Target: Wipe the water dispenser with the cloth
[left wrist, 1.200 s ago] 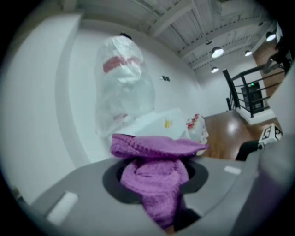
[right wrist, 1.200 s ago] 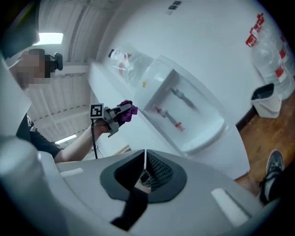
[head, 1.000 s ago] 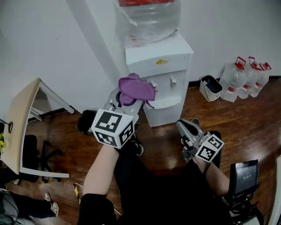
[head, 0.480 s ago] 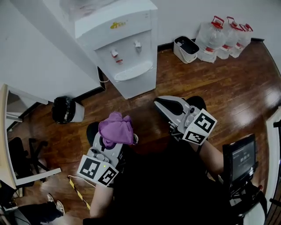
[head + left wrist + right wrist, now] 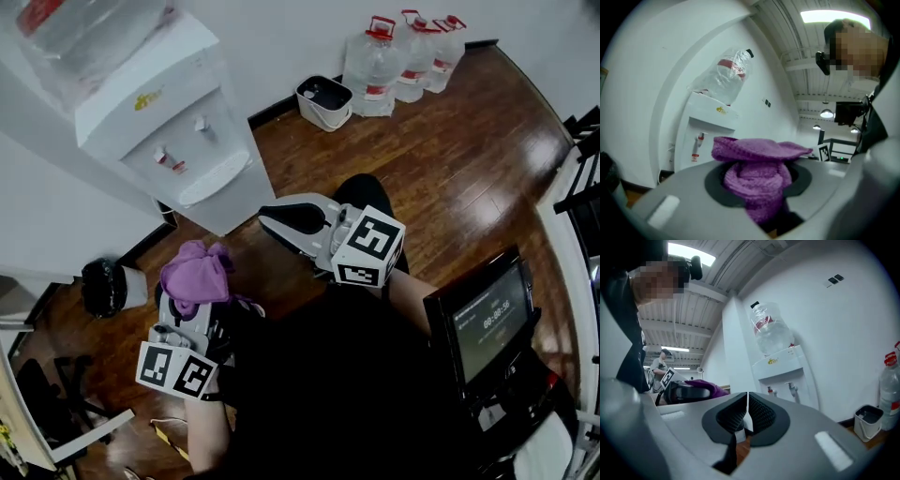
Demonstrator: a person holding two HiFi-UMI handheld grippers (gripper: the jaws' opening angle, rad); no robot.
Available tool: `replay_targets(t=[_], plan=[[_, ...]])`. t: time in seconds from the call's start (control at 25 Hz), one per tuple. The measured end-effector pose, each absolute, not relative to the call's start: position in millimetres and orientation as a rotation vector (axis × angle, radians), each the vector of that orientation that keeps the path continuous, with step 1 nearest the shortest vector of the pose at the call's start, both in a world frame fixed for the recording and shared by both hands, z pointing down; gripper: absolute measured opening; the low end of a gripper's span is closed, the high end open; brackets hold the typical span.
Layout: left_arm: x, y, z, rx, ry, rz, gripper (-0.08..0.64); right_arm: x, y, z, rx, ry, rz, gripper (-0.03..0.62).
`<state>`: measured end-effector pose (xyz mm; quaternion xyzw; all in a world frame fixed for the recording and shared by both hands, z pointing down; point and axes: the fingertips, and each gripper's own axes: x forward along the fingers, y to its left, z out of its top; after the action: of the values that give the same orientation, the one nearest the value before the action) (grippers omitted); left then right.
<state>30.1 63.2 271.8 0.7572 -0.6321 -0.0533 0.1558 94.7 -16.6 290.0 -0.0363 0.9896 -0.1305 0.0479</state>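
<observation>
Purple knitted cloth is bunched up in the left gripper; its fingers sit partway apart and pinch the wad, with a flap flopped over the top; it's held out over the dark wooden floor, well apart from the tall white water dispenser; that one stands at the floor's edge against the white wall, with a clear upturned water bottle on top.

Writing-wise: there's a small yellow logo on the dispenser's front panel, too small to read in any view; the bottle has a red band label, no letters I can make out; one of the two taps has red on it; the black screen at the person's right shows white digits like a timer, too tiny to trust.

The right gripper has its fingers pressed together on nothing, pointing toward the dispenser; it carries a cube with black-and-white square markers.

Room to move: bare floor in front of the dispenser; a black bin along the wall edge on one side, a white bucket on the other, then three big clear water jugs with red caps lined up along the wall toward the far corner; the wide stretch of floor beyond is open.
</observation>
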Motion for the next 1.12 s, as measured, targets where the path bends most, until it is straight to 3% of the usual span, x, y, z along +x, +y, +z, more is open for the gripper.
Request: replay_targets(t=[0.56,1.12], plan=[[114,103,314,2.079,-1.693,-0.153,0.175,148,42,323,0.034,3.094,-0.477,0.015],[141,145,293,2.127,-1.792,-0.174,0.175,171,89,313,0.093,3.126,-0.283,0.012]])
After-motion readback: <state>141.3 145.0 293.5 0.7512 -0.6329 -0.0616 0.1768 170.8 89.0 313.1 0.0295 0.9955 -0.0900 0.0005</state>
